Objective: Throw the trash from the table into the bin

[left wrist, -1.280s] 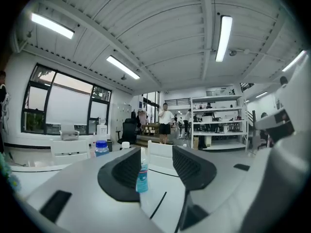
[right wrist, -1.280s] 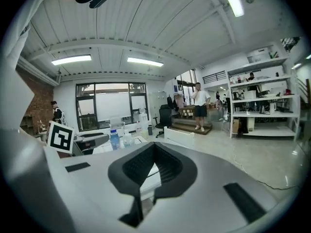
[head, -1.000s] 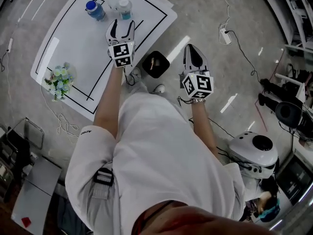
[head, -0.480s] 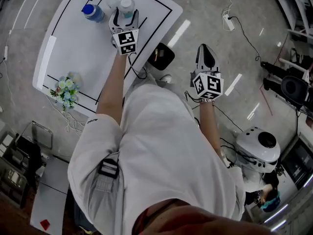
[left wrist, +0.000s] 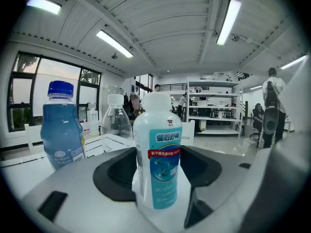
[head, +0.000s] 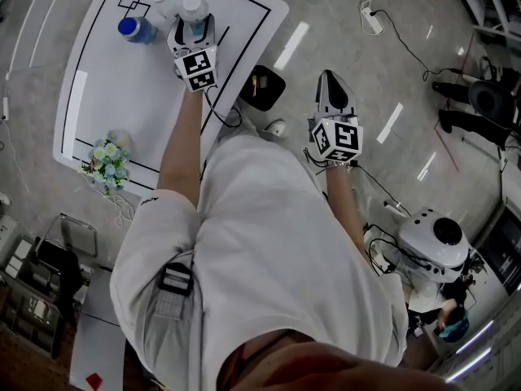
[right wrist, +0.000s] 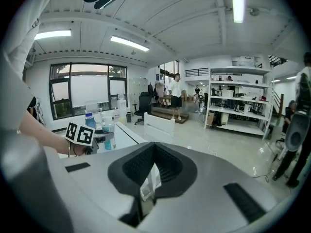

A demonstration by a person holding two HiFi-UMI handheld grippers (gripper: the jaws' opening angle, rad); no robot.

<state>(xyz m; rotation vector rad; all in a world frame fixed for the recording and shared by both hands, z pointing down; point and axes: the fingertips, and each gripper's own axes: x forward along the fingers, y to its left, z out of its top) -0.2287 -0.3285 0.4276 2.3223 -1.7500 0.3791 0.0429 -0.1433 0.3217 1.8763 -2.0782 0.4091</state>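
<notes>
The left gripper [head: 191, 27] has slid toward the head view's upper left. Its jaws have just been opening and now straddle, unclamped, the white-capped, teal-labelled plastic bottle [left wrist: 158, 154] standing on the white table [head: 114, 88]. Clamping likely comes next. The right gripper [head: 328, 84] is closed, right of the black square bin [head: 261, 87].

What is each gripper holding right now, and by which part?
Left gripper holds nothing: its jaws, just opened wider, stand around the lower body of the white bottle without pressing. Right gripper is shut, apparently pinching a thin white scrap.

The white bench [head: 122, 88] carries three bottles near its far edge: a blue bottle [head: 134, 29], a clear bottle [head: 161, 3] and a teal-labelled bottle [head: 194, 10]. A flower bunch [head: 107, 161] sits at a near corner.
</notes>
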